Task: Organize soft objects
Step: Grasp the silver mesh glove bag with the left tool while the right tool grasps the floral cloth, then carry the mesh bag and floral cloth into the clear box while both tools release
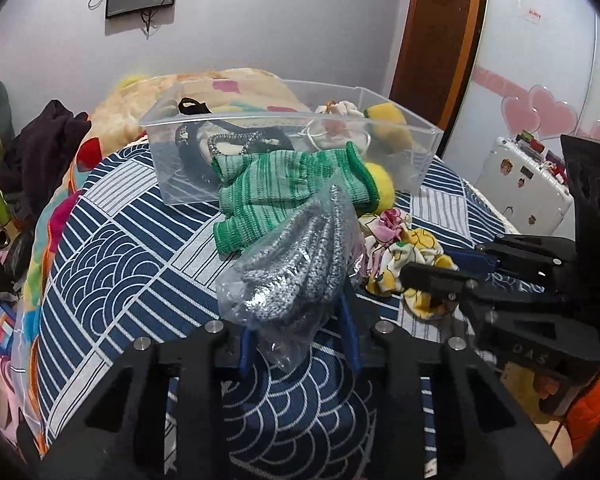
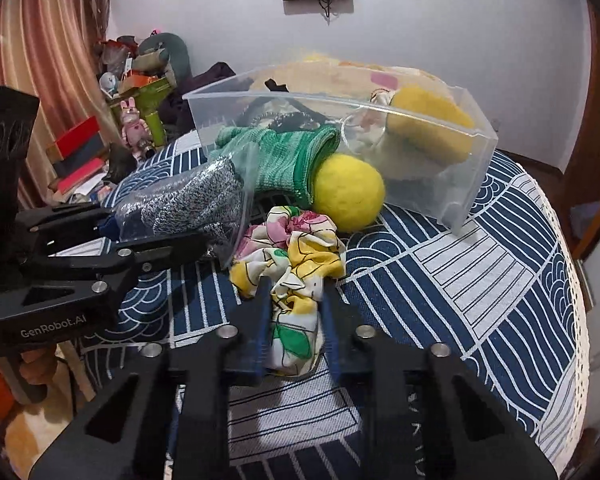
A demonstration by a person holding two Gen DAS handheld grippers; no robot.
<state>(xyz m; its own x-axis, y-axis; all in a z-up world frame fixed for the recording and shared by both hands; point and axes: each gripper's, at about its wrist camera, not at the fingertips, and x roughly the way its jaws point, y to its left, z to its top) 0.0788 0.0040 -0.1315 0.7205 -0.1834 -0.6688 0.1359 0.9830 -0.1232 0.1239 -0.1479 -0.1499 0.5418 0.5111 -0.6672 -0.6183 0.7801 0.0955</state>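
My left gripper (image 1: 300, 336) is clamped on a bagged grey knit glove (image 1: 296, 276); my right gripper (image 2: 294, 320) pinches the floral scrunchie (image 2: 296, 256) on the bedspread (image 2: 460, 280). Both are mid-pickup, I judge. Next, each must be carried past the green glove (image 1: 284, 184) and yellow ball (image 2: 348, 196) into the clear bin (image 2: 476, 136).

One clear bin (image 2: 476, 152), two yellow balls (image 2: 348, 196), one green glove (image 1: 284, 184), one bagged grey glove (image 1: 296, 276), one floral scrunchie (image 2: 296, 256).
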